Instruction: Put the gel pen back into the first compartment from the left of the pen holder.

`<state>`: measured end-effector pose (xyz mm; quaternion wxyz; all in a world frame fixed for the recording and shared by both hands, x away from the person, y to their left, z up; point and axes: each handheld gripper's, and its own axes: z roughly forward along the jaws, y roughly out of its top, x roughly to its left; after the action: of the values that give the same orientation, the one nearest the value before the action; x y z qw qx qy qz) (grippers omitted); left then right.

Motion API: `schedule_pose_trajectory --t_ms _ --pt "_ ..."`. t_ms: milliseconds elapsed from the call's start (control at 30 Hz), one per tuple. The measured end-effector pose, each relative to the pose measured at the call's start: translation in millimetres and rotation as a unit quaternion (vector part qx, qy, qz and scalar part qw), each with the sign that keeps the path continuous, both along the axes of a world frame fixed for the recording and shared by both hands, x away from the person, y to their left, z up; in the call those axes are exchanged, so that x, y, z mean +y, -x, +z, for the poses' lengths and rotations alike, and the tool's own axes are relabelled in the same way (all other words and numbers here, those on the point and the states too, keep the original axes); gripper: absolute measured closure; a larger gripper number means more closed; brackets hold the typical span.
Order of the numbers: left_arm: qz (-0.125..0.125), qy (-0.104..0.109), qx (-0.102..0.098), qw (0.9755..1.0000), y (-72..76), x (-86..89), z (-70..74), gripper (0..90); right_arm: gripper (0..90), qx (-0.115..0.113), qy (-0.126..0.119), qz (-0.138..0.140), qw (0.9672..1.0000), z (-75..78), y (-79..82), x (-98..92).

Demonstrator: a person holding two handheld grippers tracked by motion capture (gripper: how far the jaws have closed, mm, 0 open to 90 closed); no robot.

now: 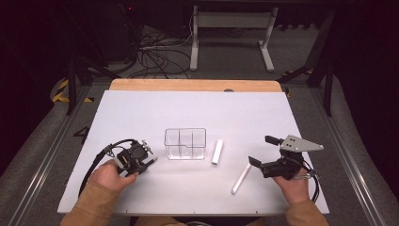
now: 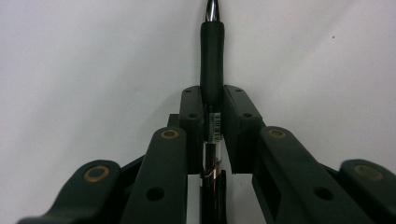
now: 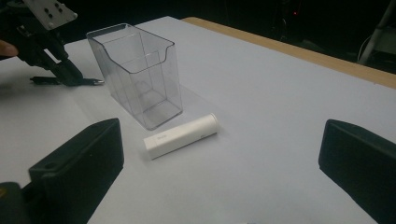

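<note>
My left gripper is shut on a dark pen with a black grip and a silver tip, and the pen lies flat on the white table. In the high view this gripper sits at the front left, the pen's tip pointing toward a clear plastic box. My right gripper stands open at the front right with nothing between its fingers. In the right gripper view its jaws spread wide toward a white tube and the clear box.
A white tube lies just right of the box. A thin white stick lies slanted near my right gripper. The white table ends in a wooden strip at the back; cables and a table frame lie beyond.
</note>
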<state>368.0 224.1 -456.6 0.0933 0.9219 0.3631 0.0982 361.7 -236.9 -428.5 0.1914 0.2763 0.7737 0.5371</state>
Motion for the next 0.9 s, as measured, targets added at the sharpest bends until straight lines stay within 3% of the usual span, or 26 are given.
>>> schedule_pose_trajectory --t_ms 133,467,633,900 --pt "0.006 0.006 -0.004 1.0000 1.0 2.2 3.1 79.2 0.5 0.000 0.001 -0.001 1.0000 -0.2 -0.1 -0.1" --pt "-0.005 0.036 -0.046 0.9983 7.7 7.9 21.1 79.2 0.5 -0.001 0.001 0.000 1.0000 -0.6 0.0 0.3" --pt "-0.007 0.041 -0.054 0.9976 10.5 8.7 27.0 79.2 0.5 -0.001 0.001 -0.001 1.0000 -0.8 -0.2 0.0" --pt "-0.015 0.066 -0.077 0.9948 12.9 10.0 38.1 79.2 0.5 0.001 -0.003 0.002 1.0000 -3.7 2.3 0.7"
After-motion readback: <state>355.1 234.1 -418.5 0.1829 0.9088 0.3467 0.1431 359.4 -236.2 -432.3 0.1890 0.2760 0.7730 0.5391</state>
